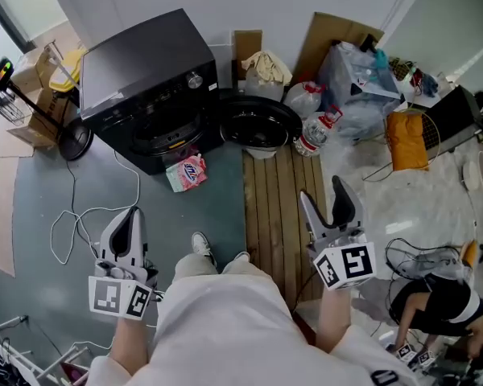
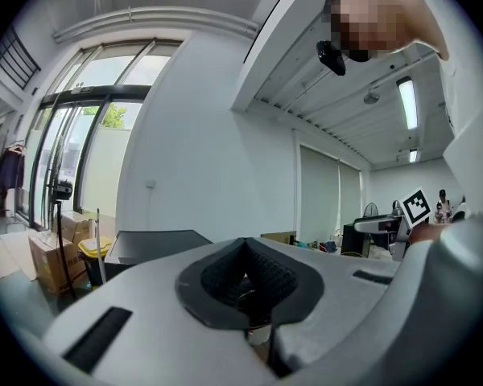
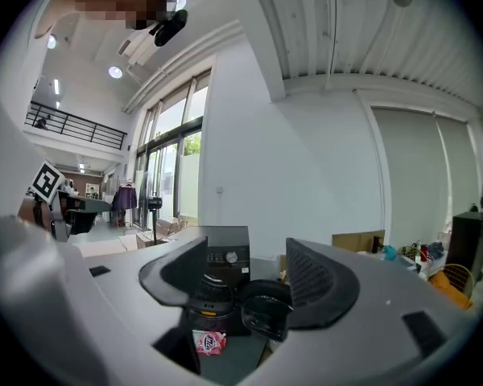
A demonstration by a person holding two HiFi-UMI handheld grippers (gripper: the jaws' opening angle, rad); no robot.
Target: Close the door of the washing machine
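Observation:
A black front-loading washing machine (image 1: 149,87) stands on the floor ahead of me, its round door (image 1: 258,123) swung wide open to its right. The right gripper view shows the same machine (image 3: 225,262) and the open door (image 3: 266,314) between my jaws, well ahead of them. My right gripper (image 1: 330,203) is open and holds nothing. My left gripper (image 1: 130,225) hangs low at the left, pads pressed together with nothing in them; in its own view the shut tips (image 2: 243,245) cover most of the machine's top (image 2: 157,244).
A pink packet (image 1: 186,173) lies on the floor before the drum. Wooden slats (image 1: 278,207) run under the door. Bags and cardboard (image 1: 358,71) pile at the back right. Cardboard boxes (image 1: 40,95) and a loose cable (image 1: 72,232) sit left. A person (image 1: 443,308) crouches bottom right.

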